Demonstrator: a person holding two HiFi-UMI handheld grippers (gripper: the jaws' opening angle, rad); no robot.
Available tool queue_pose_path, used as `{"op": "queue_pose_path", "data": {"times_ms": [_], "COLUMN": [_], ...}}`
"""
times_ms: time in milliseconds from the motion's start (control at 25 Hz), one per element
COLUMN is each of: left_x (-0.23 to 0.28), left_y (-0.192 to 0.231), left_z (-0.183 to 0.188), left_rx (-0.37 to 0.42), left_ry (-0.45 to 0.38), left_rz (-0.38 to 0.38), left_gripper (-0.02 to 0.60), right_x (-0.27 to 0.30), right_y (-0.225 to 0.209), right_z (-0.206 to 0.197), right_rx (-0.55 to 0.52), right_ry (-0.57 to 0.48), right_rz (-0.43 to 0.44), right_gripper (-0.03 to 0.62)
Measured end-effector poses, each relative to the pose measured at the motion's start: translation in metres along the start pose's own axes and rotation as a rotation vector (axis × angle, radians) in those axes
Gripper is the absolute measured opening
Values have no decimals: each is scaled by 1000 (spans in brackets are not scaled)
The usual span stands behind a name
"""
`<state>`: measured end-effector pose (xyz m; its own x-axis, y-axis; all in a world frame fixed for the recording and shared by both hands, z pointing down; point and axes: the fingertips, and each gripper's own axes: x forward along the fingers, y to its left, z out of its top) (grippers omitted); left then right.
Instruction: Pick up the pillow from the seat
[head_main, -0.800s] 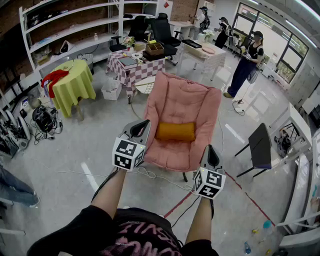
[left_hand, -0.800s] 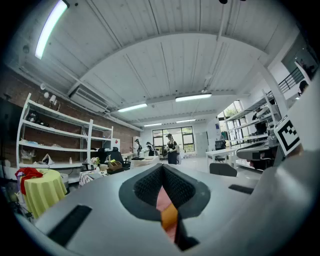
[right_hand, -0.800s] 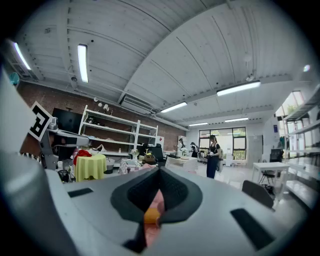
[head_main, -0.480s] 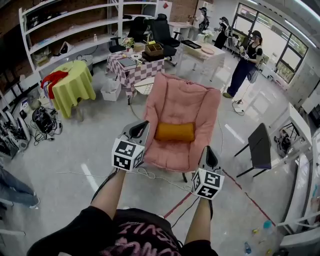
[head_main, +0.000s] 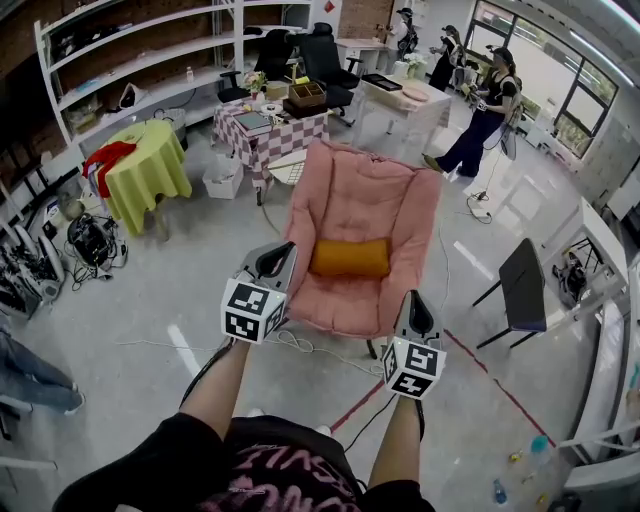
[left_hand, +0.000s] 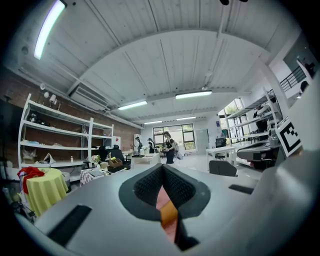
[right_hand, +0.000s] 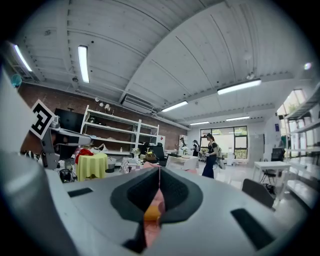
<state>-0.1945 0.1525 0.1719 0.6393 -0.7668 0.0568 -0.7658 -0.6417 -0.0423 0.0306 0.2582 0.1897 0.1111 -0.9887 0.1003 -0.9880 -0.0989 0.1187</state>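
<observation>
On the pink armchair (head_main: 372, 205) ahead lies the orange pillow (head_main: 350, 259); my left claw (head_main: 277, 252) and right claw (head_main: 419, 302) hover closed and empty.

Flat in the crease where the backrest meets the seat cushion, the pillow runs side to side, its long axis across the chair and its ends pointing at the two arms. I hold both claws short of the chair's front edge, well apart from the pillow, jaws pressed together with nothing between them. Through each narrow slit I see only a far-off sliver of pink and orange. I judge the spread, level hold is there so that each claw can come in toward one end of the pillow; they would have to open first.
</observation>
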Motion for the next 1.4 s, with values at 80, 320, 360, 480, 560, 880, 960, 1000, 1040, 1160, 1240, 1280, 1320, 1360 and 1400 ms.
{"op": "queue_pose_path", "data": {"times_ms": [80, 320, 360, 480, 560, 880, 960, 1000, 1040, 1160, 1240, 1280, 1320, 1360, 1400], "left_x": [2, 14, 15, 21, 23, 30, 33, 35, 36, 41, 42, 44, 45, 46, 47], "left_y": [-6, -35, -41, -56, -68, -89, -90, -92, -95, -100, -101, -101, -101, -101, -100], "left_z": [-1, -3, -3, -1, -1, -12, -12, -13, -14, -15, -15, -14, -13, -12, -12], "left_rx": [8, 3, 5, 8, 17, 15, 16, 23, 30, 32, 28, 27, 26, 26, 28], "left_ry": [6, 18, 19, 16, 15, 26, 26, 28, 29, 25, 20, 17, 14, 13, 13], "left_rz": [-2, 6, 10, 24, 28, 52, 56, 56, 54, 52, 53, 54, 54, 55, 56], "left_gripper": [11, 11, 12, 11, 11, 11, 11, 11, 11, 12, 12, 12, 12, 12, 11], "right_x": [-2, -8, -8, -10, -11, -9, -6, -6, -6, -5, -5, -3, -2, 0, 1], "right_y": [-4, -33, -39, -54, -64, -82, -86, -89, -91, -95, -96, -96, -97, -97, -98], "right_z": [-3, -13, -15, -16, -17, -32, -34, -34, -35, -38, -40, -40, -39, -38, -38], "right_rx": [-3, 18, 20, 34, 35, 52, 58, 58, 59, 60, 55, 55, 57, 64, 76], "right_ry": [5, 6, 5, 0, -6, -4, -4, -5, -6, -10, -10, -12, -13, -14, -14], "right_rz": [1, 12, 16, 34, 45, 82, 84, 83, 82, 85, 88, 90, 92, 92, 93], "right_gripper": [21, 21, 21, 21, 21, 21, 21, 21, 21, 21, 21, 21, 21, 21, 21]}}
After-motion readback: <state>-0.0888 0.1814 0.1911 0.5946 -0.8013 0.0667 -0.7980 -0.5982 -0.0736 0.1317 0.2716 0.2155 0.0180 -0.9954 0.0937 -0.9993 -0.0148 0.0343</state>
